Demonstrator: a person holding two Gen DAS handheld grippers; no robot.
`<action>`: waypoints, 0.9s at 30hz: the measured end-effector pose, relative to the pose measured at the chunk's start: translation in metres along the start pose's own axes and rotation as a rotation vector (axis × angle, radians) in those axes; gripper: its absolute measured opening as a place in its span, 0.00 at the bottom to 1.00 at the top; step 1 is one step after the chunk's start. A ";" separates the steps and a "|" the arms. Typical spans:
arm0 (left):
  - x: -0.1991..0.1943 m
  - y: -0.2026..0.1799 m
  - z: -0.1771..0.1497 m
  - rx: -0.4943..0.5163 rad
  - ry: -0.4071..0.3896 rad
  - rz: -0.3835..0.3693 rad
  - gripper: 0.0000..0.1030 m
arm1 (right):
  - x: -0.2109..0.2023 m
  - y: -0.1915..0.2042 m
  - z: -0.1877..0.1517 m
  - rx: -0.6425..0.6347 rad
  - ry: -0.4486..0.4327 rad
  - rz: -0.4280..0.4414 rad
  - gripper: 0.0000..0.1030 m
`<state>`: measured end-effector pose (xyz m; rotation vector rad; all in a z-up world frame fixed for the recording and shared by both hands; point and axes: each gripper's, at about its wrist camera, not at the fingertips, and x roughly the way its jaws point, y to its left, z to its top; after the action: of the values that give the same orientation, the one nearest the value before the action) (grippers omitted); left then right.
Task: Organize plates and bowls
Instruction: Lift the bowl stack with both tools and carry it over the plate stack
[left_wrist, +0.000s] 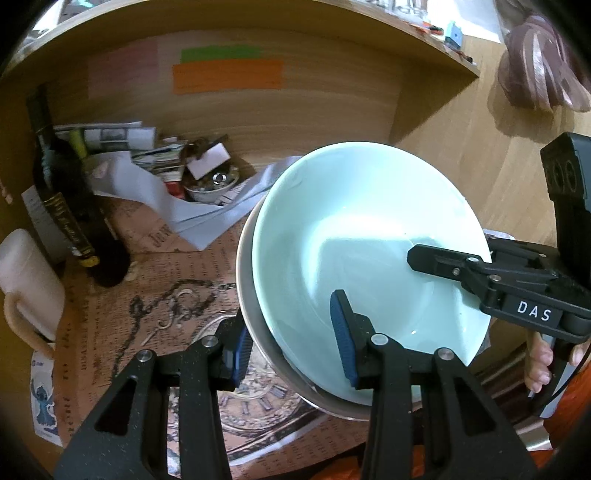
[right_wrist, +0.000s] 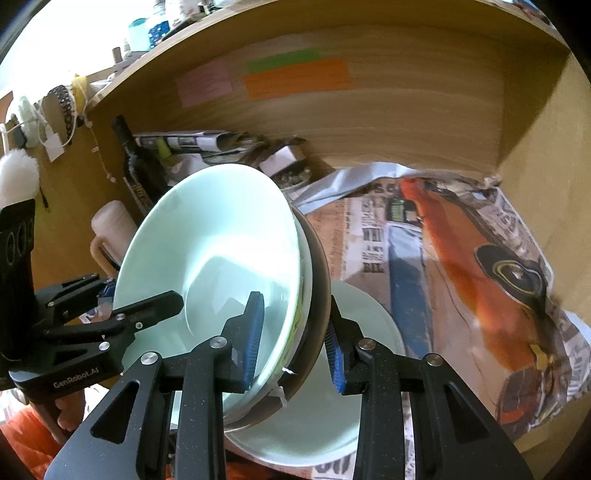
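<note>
The stack of bowls (left_wrist: 369, 258) hangs tilted between both claws, each clamped on an opposite rim, probably to share its weight. The left claw (left_wrist: 295, 354) and right claw (right_wrist: 295, 347) each put one pad inside the top bowl. Under the right claw lies a plate (right_wrist: 369, 314), on the papered shelf (right_wrist: 461, 258).

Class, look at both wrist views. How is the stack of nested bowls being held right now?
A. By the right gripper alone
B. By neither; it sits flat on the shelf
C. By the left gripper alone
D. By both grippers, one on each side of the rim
D: the left gripper and the right gripper each clamp the rim of the stack of nested bowls, which hangs tilted.
</note>
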<state>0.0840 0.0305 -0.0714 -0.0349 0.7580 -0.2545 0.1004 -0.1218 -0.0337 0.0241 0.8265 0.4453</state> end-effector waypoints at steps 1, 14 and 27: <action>0.002 -0.003 0.000 0.004 0.003 -0.005 0.39 | -0.001 -0.003 -0.001 0.005 0.001 -0.003 0.28; 0.028 -0.022 0.001 0.017 0.062 -0.029 0.39 | 0.010 -0.031 -0.012 0.047 0.056 -0.012 0.28; 0.050 -0.019 -0.007 0.017 0.147 -0.017 0.39 | 0.033 -0.042 -0.022 0.085 0.131 0.009 0.28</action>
<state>0.1102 0.0001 -0.1074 -0.0071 0.9016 -0.2818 0.1194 -0.1502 -0.0801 0.0776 0.9739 0.4234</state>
